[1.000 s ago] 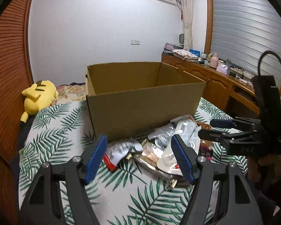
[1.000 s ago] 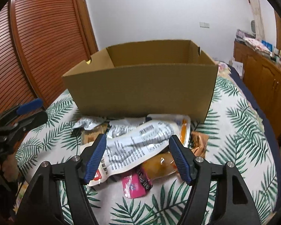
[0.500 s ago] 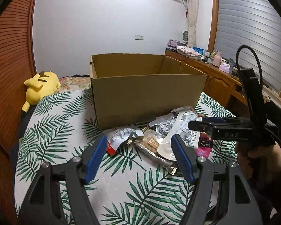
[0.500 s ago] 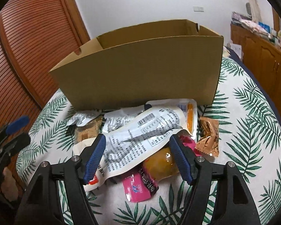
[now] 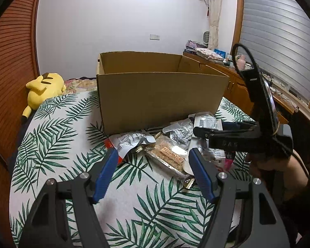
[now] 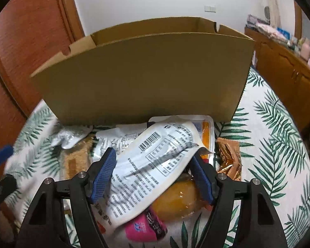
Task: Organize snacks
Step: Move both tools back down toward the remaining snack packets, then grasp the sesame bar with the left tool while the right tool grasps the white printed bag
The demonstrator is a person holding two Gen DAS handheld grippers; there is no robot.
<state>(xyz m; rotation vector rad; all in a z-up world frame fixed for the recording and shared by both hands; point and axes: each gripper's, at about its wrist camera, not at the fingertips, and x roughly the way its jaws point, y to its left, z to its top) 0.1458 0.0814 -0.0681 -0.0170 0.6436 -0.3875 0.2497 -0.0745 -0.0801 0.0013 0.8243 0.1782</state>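
An open cardboard box (image 5: pixel 161 101) stands on the palm-leaf cloth; it also fills the back of the right wrist view (image 6: pixel 146 76). Several snack packets lie heaped in front of it. My right gripper (image 6: pixel 153 165) is open, its jaws straddling a big white printed pouch (image 6: pixel 153 165) that lies over an orange packet (image 6: pixel 175 200) and a pink one (image 6: pixel 142 227). In the left wrist view the right gripper (image 5: pixel 198 131) hovers over the pile. My left gripper (image 5: pixel 153 161) is open and empty, short of a clear crumb-bar packet (image 5: pixel 169 155) and a silver packet (image 5: pixel 130 140).
A yellow plush toy (image 5: pixel 43 86) lies at the far left edge of the bed. A brown foil packet (image 6: pixel 229 157) lies right of the pile. A wooden sideboard (image 5: pixel 258 95) runs along the right, a slatted wooden door (image 6: pixel 31 41) on the left.
My right gripper has moved forward and down until its jaws flank the white pouch. My left gripper has drawn back and risen a little; the box looks farther.
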